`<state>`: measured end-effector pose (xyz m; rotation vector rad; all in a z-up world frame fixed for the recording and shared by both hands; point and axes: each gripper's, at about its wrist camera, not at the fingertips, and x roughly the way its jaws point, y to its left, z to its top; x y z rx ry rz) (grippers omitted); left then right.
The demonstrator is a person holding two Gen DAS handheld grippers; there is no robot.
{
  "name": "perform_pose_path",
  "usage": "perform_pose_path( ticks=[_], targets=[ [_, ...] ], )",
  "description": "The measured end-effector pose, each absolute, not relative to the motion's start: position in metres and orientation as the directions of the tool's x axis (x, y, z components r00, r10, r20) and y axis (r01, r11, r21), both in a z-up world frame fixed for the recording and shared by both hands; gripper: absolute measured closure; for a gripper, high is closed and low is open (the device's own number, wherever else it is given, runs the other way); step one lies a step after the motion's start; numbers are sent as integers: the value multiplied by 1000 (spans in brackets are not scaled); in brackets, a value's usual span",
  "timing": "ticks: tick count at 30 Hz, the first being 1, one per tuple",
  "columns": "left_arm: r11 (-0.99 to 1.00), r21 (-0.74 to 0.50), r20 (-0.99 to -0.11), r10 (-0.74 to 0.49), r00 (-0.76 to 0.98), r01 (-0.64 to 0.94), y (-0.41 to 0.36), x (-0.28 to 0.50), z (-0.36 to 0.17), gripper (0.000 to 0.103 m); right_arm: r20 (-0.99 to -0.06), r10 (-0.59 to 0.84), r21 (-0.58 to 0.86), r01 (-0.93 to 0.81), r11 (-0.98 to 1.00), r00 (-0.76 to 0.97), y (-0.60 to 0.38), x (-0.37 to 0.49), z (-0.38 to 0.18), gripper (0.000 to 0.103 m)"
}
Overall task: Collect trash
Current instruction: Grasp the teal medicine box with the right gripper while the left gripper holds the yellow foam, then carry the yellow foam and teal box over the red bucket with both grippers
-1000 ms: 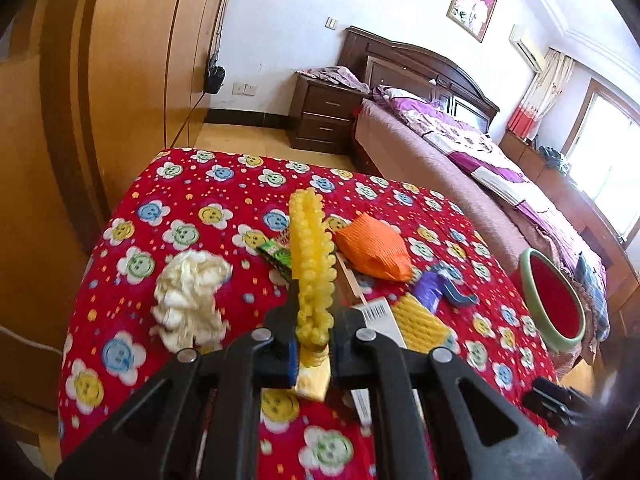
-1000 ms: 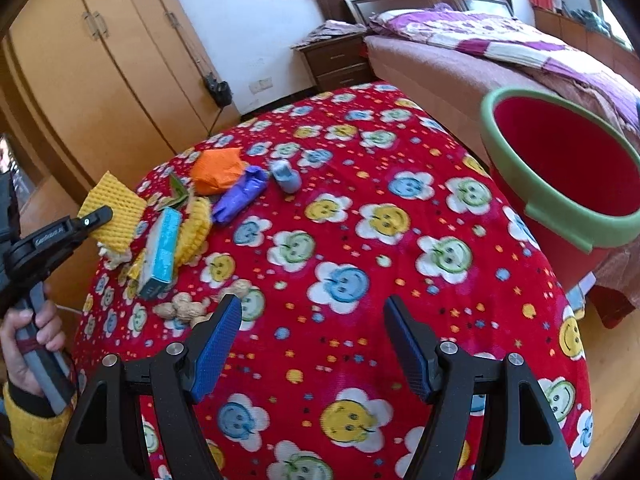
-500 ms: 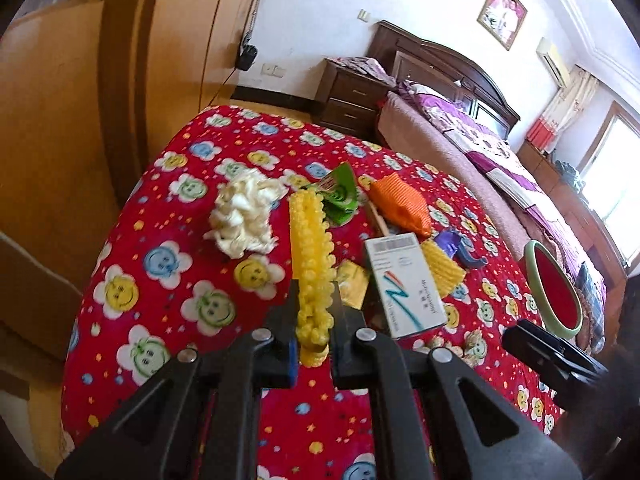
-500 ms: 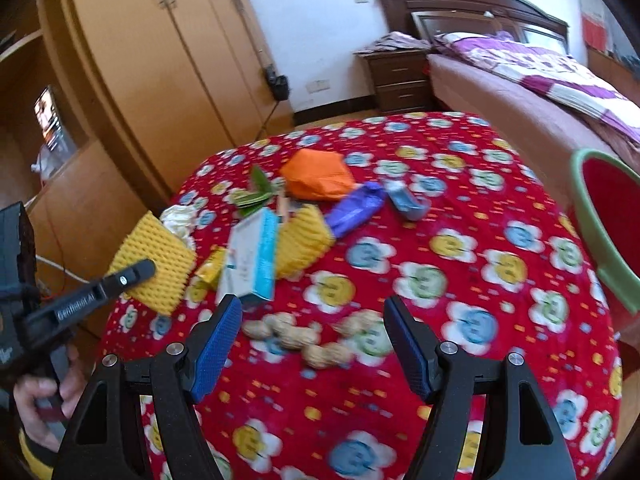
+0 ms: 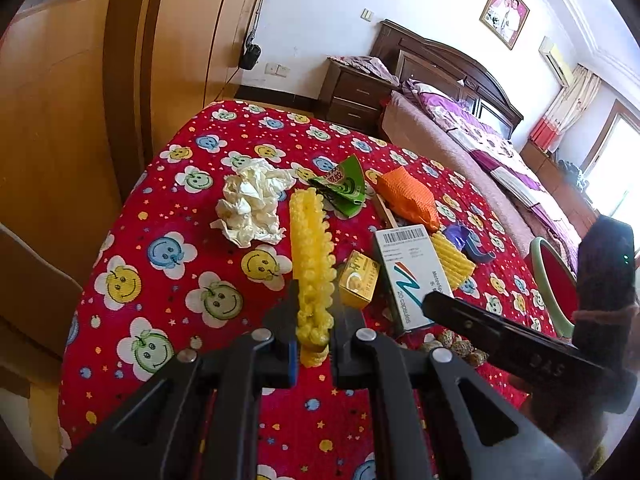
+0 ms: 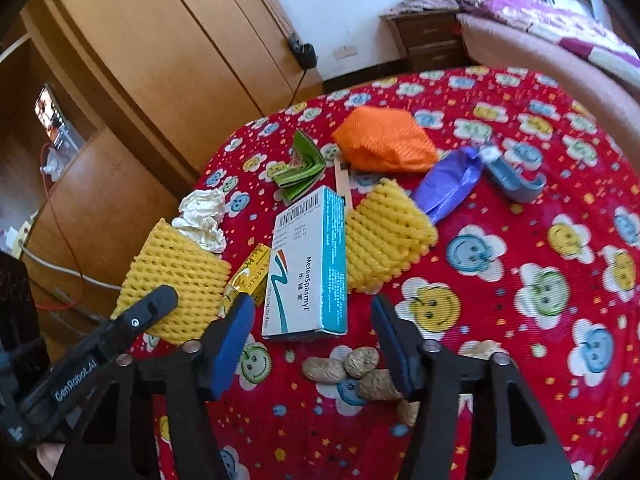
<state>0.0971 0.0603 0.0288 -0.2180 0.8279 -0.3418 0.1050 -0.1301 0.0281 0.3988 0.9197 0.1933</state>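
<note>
My left gripper (image 5: 314, 320) is shut on a yellow foam fruit net (image 5: 310, 252), held edge-on above the red smiley tablecloth (image 5: 172, 280); the net also shows in the right wrist view (image 6: 172, 276). My right gripper (image 6: 312, 324) is open and empty, just above a white and teal capsule box (image 6: 306, 264), with peanuts (image 6: 348, 368) below its jaws. Trash lies around: crumpled paper (image 5: 252, 204), a green wrapper (image 5: 344, 188), an orange net (image 6: 384, 140), a second yellow net (image 6: 384, 236), a small yellow box (image 5: 358, 280), a purple wrapper (image 6: 448, 184).
A red bin with a green rim (image 5: 548, 280) stands past the table's right edge. A grey plastic clip (image 6: 512, 176) lies by the purple wrapper. Wooden wardrobes (image 6: 160, 40) stand to the left, a bed (image 5: 480, 152) behind.
Both grippers have moved back toward the near left of the table. The right gripper has swung from the bin side and dropped over the capsule box. The left keeps hold of the net.
</note>
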Motion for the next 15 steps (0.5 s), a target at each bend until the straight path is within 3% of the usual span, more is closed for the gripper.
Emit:
perform_pose_path(
  ticks=[10,15],
  targets=[
    [921,-325,-684,-386,619,215,57,98,26,93,-687,401,482,-34,876,606,-134,100,27,85],
    [918,-330,-680,-394,619,222,53,94,28,93,-656,383,468,-48,882,650,-138,88,38,85]
  ],
)
